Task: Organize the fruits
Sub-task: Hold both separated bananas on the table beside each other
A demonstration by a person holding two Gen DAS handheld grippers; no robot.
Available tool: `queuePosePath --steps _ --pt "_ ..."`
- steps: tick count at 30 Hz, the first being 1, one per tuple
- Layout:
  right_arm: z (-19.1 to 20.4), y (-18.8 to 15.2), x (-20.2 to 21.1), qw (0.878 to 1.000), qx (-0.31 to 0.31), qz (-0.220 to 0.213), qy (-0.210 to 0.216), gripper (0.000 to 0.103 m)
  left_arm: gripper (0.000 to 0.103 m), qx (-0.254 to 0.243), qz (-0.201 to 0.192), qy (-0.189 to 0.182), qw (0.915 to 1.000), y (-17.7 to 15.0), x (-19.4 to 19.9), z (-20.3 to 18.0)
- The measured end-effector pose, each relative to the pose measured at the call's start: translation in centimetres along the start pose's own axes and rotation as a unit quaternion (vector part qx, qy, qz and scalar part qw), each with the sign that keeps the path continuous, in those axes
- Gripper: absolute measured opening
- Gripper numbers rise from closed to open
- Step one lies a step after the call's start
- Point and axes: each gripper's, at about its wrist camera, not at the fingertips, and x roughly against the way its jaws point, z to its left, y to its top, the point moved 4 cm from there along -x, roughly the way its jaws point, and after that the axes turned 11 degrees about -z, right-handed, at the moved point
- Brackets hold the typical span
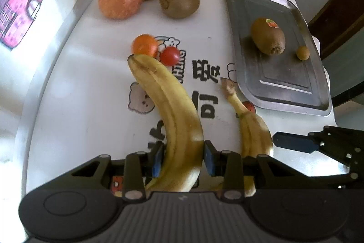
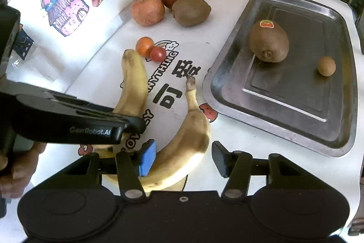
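Tray (image 2: 229, 92) with kiwi (image 2: 268, 41) and small round fruit (image 2: 326, 65). Left of tray, two bananas: left gripper (image 1: 183, 158) clamped on one (image 1: 173, 106); right gripper (image 2: 184, 158) loosely straddling the other (image 2: 191, 129).

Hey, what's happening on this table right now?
A person is sorting fruit with two hand-held tongs. The left tongs are shut on one banana; the right tongs straddle the other banana, pads not yet pressing. A kiwi and a small round fruit already sit on the metal tray.
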Motion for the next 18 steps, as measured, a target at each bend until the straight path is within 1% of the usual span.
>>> queuePosePath --steps 2,3,7,15,18 --pt "0.4 -0.1 -0.4 1.000 0.001 0.001 -0.005 0.058 0.040 0.003 -0.001 -0.002 1.0000 0.2 0.0 0.2" --pt "0.5 -0.2 -0.6 1.000 0.002 0.003 -0.009 0.061 0.040 0.001 -0.001 -0.002 1.0000 0.2 0.0 0.2" --pt "0.9 -0.3 -0.7 1.000 0.018 0.000 -0.015 0.063 0.040 -0.008 -0.006 0.008 0.9999 0.4 -0.2 0.1" --pt "0.1 -1.1 0.2 0.998 0.055 0.013 -0.014 0.062 0.040 -0.008 -0.012 0.016 0.9998 0.7 -0.6 -0.3" --pt "-0.3 -1.5 0.8 0.997 0.079 0.015 -0.021 0.059 0.038 -0.011 -0.009 0.016 0.9998 0.4 -0.4 -0.3"
